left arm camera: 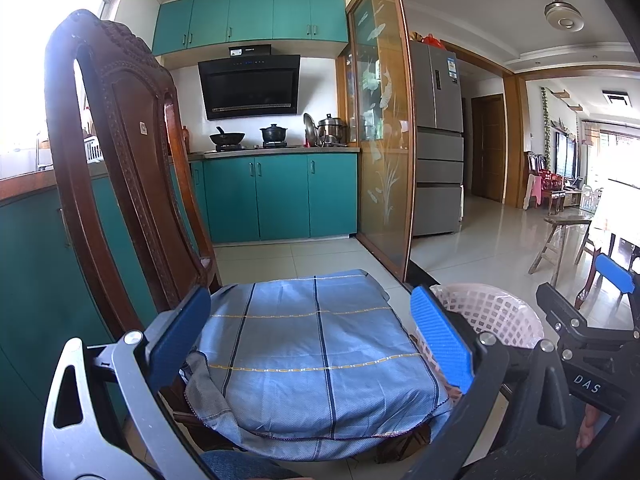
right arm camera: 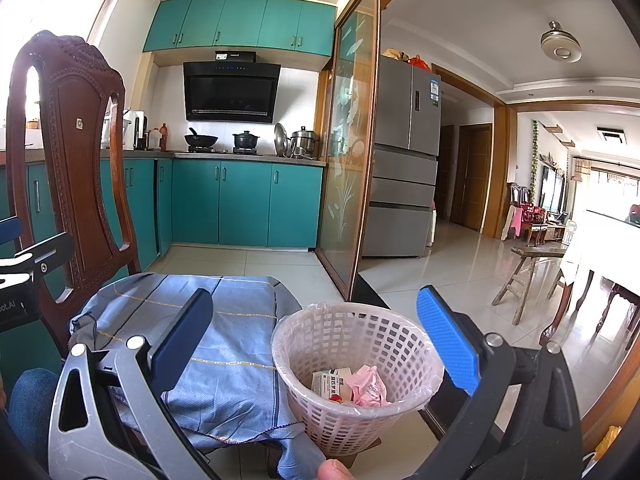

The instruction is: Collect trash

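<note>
Two grippers are hanging wide apart, empty: the right gripper [right arm camera: 316,344] over one pink mesh basket [right arm camera: 356,364] holding roughly three scraps of trash [right arm camera: 354,388], the left gripper [left arm camera: 312,336] over one chair [left arm camera: 120,152] draped in blue cloth [left arm camera: 304,352], just beside it.

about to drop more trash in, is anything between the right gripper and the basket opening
Nothing visible blocks it. The right gripper is open and empty, and the pink basket sits between its fingers with an uncovered mouth. Inside lie only a pink wrapper and a small carton, low at the bottom.
</note>
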The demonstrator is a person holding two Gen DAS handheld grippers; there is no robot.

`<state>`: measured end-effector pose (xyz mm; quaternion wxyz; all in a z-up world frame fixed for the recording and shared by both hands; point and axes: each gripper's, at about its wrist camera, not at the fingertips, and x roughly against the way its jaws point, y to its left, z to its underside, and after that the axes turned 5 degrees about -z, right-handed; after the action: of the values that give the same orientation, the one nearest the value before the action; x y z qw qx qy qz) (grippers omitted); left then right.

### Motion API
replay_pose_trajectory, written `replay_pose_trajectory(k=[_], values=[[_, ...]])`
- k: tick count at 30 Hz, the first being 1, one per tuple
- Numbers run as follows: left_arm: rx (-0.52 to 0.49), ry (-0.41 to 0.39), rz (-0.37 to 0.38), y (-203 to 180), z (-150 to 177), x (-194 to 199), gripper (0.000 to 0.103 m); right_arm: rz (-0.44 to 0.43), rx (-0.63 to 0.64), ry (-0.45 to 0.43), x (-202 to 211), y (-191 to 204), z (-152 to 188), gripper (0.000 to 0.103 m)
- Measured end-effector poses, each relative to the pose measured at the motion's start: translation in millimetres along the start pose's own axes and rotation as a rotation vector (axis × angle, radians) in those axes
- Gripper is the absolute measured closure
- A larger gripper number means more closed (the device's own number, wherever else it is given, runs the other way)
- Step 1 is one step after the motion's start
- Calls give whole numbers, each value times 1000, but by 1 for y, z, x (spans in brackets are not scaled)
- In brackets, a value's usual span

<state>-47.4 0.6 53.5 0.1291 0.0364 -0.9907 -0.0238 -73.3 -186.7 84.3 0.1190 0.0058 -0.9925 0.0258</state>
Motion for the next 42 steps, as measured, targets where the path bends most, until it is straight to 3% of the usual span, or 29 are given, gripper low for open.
replay_pose_trajectory(k=[42], values=[[-3,-1,6,0,-1,2,3,-3,0,0,1,2,1,3]])
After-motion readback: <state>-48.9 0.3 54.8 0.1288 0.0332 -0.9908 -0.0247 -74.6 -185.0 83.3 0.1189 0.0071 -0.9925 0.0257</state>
